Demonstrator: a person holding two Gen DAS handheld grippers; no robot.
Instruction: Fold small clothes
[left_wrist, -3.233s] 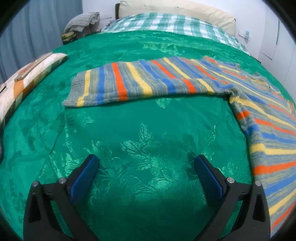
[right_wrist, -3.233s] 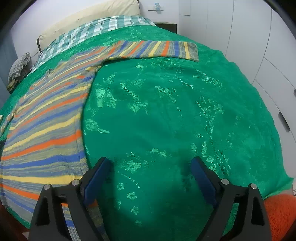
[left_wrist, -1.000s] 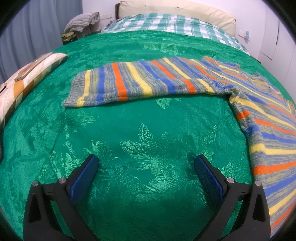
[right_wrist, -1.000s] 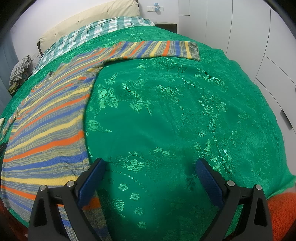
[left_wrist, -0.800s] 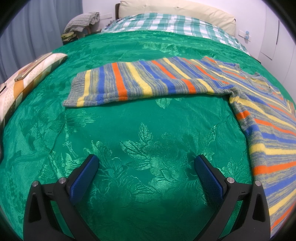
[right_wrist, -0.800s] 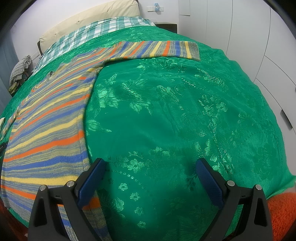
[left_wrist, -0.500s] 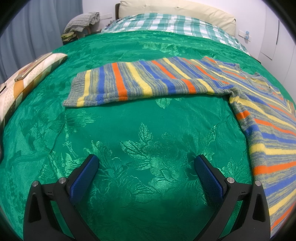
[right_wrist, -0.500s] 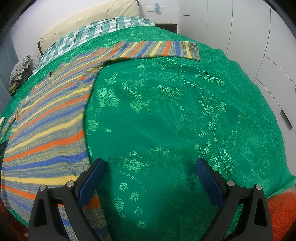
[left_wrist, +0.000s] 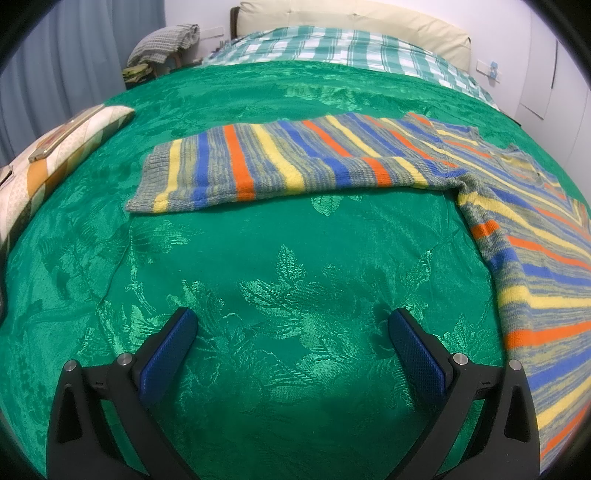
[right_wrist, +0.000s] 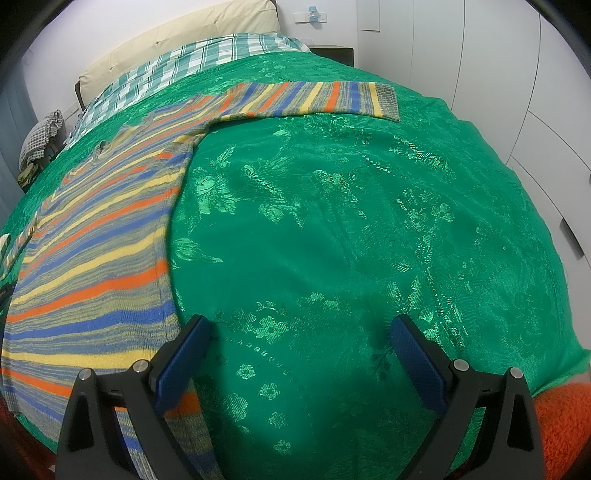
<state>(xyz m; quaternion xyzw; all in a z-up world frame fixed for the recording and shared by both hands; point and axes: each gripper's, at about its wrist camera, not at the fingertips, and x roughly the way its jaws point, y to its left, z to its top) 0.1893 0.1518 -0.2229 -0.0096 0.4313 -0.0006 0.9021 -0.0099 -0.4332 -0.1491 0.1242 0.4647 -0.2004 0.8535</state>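
Your left gripper (left_wrist: 291, 332) and right gripper (right_wrist: 301, 339): fingers apart, empty; striped knit sweater (right_wrist: 99, 254) flat beside, on glossy green bedspread (left_wrist: 295, 258).

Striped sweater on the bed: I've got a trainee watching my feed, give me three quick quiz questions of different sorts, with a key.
1. True or false: the striped sweater already has a sleeve folded over its body.
2. Multiple choice: the left gripper is A) shut on a cuff, B) open above bare green bedspread, C) open around the hem.
3. Fill in: in the right wrist view, the right gripper hangs open with the sweater's body lying to its ____ side.

Key: 1 false, both sleeves lie spread out flat; 2 B; 3 left.
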